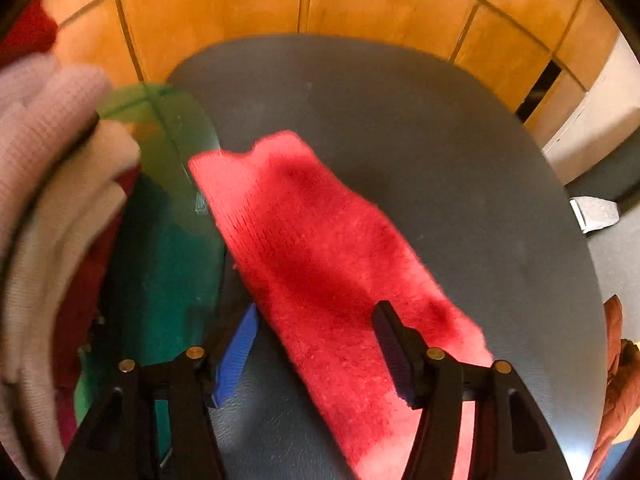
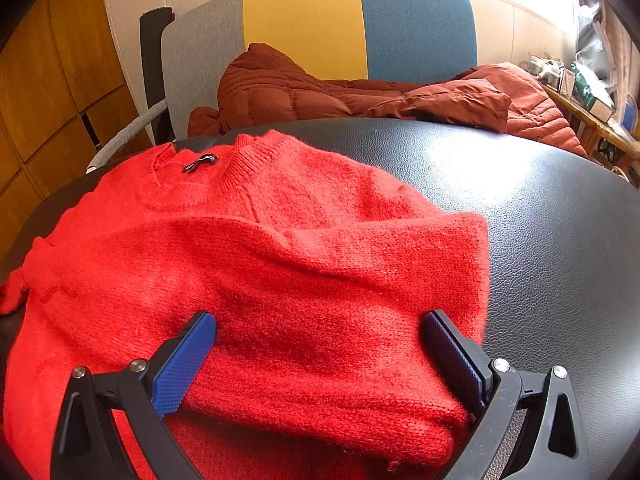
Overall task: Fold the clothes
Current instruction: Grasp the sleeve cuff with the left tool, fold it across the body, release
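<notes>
A red knit sweater (image 2: 280,264) lies flat on the round black table (image 2: 552,240), collar (image 2: 256,160) at the far side. One folded part crosses its body. My right gripper (image 2: 320,360) is open, its blue pads either side of that folded part near the hem. In the left wrist view a red sleeve (image 1: 320,248) runs diagonally across the table (image 1: 420,120). My left gripper (image 1: 316,356) is open over the sleeve's near end, with one pad (image 1: 394,352) above the cloth and the other beside its edge.
A hand in a white knit glove (image 1: 48,184) holds a green see-through part (image 1: 168,208) at the left. A rust quilted jacket (image 2: 360,92) lies on a grey, yellow and blue chair (image 2: 304,20) behind the table. Orange panels (image 1: 240,8) lie beyond the table's edge.
</notes>
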### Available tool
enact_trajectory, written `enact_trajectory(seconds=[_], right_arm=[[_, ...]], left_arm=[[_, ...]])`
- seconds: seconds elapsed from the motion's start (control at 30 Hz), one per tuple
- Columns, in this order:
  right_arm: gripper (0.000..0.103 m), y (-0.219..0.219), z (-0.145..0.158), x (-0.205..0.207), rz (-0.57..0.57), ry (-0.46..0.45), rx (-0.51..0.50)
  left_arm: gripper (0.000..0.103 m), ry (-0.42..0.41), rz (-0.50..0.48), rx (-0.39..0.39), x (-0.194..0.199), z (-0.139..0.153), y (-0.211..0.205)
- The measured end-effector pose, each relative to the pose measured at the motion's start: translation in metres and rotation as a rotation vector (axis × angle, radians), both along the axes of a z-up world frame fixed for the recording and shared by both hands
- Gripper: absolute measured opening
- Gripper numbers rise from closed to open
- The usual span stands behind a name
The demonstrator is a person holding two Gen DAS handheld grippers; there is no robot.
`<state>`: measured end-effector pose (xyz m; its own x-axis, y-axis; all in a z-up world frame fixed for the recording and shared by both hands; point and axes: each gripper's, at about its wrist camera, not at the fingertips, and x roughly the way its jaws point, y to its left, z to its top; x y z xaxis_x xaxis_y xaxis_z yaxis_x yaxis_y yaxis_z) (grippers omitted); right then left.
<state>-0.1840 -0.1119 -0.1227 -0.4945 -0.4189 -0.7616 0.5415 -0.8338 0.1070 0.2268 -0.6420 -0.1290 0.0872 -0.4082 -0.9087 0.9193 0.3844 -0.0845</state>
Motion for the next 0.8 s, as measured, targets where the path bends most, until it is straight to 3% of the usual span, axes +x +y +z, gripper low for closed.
enact_trajectory(seconds=[0.13, 0.2, 0.3, 0.43, 0.53, 0.8], right_arm=[[0.103, 0.006, -0.001, -0.008, 0.000, 0.001, 0.001], [0.103, 0.006, -0.001, -0.007, 0.000, 0.002, 0.001], [0.103, 0.005, -0.001, -0.004, 0.001, 0.003, 0.001], [0.103, 0.006, 0.000, -0.001, 0.001, 0.004, 0.001], [0.103, 0.007, 0.001, 0.000, 0.002, 0.004, 0.001], [0.103, -0.005, -0.007, -0.008, 0.003, 0.006, 0.005]], left_arm=[[0.064, -0.051, -0.043, -0.026, -0.010, -0.004, -0.001], [0.042, -0.055, -0.064, -0.046, -0.011, -0.003, -0.001], [0.021, -0.032, -0.099, -0.054, -0.011, -0.003, -0.003], [0.019, 0.034, -0.111, -0.064, -0.010, 0.003, 0.001], [0.019, 0.110, -0.133, -0.122, -0.016, 0.017, 0.014], [0.019, 0.211, -0.493, -0.328, -0.092, 0.073, 0.083]])
